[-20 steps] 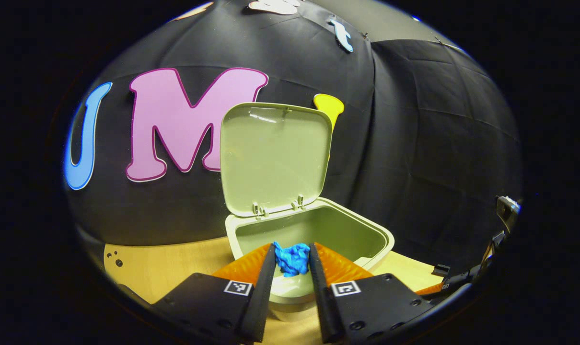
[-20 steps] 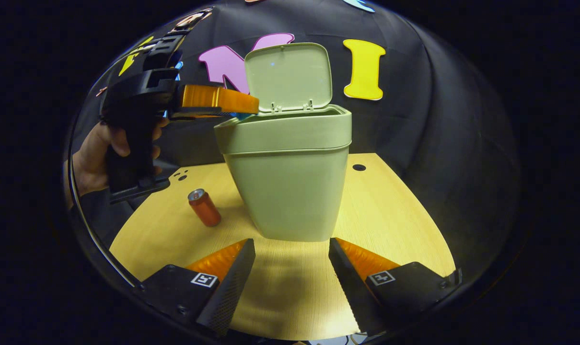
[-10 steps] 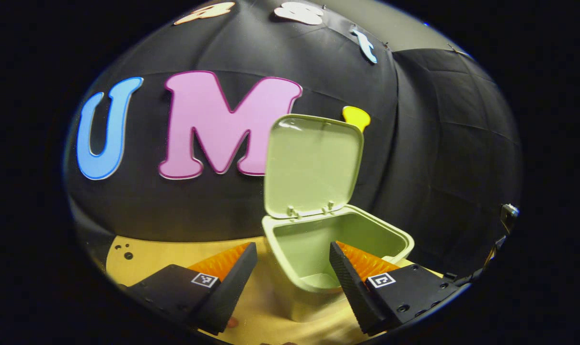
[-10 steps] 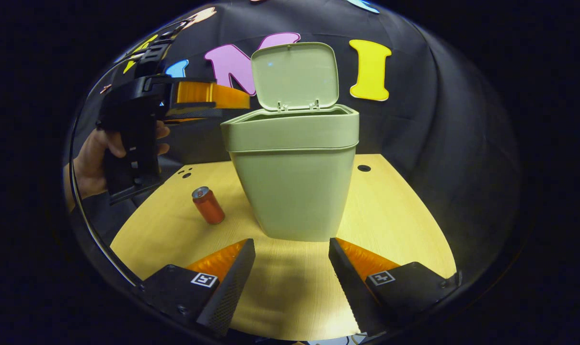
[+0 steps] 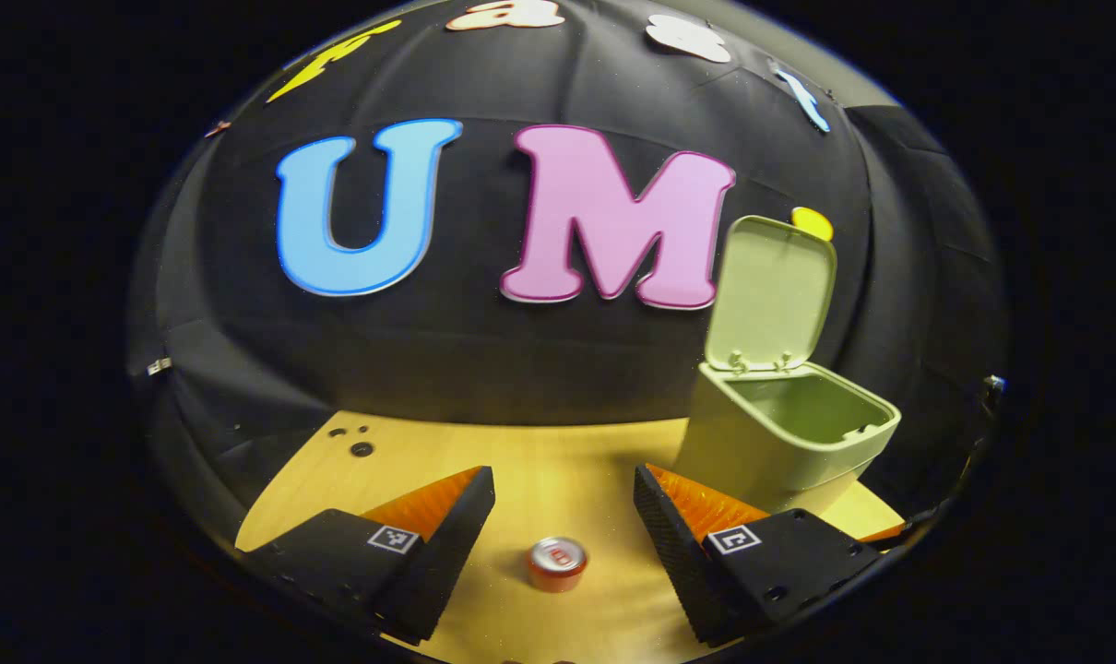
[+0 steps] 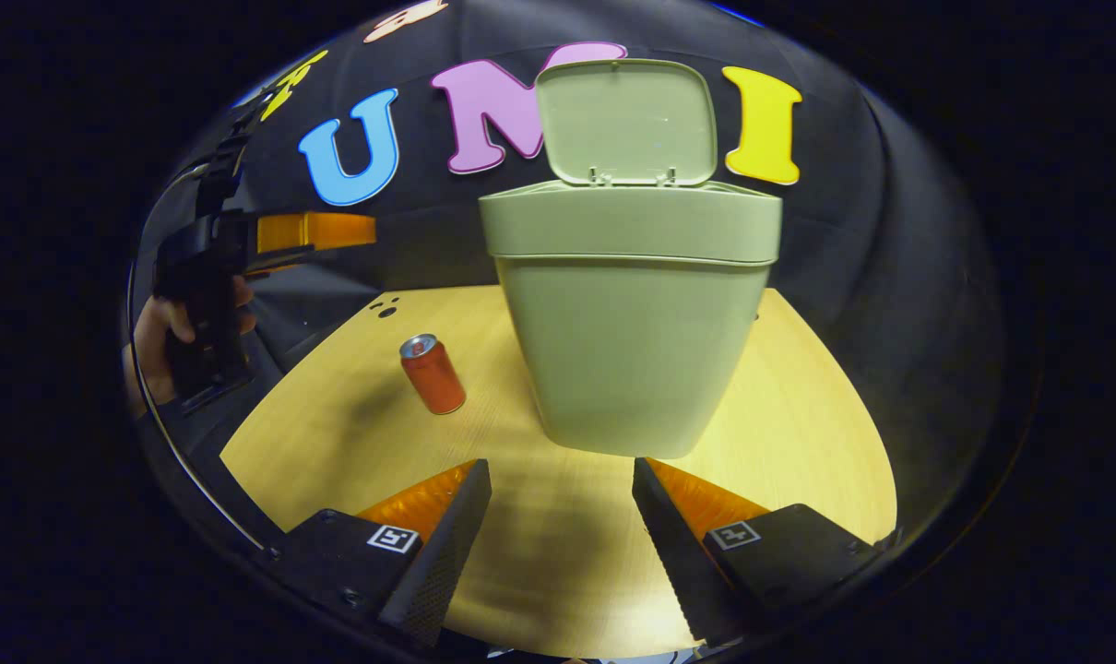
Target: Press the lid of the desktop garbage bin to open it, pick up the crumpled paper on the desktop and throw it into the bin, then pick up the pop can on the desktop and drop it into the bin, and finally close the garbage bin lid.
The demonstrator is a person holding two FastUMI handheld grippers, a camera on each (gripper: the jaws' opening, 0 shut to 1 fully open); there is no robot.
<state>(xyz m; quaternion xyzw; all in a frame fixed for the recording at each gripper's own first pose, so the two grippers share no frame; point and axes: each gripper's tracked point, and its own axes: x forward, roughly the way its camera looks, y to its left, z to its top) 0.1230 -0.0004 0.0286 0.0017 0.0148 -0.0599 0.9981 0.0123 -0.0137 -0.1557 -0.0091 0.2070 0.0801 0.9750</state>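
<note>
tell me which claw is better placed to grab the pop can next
Left. The left claw is open and hangs right above the pop can, which lies between its fingers. The right claw faces the bin, with the can off to its side.

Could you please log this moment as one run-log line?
bin lid: open | pop can: upright on desktop, below open left gripper | right gripper: open, empty, facing bin

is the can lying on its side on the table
No, the can stands upright on the table, left of the bin in the right gripper view, top end up.
</note>
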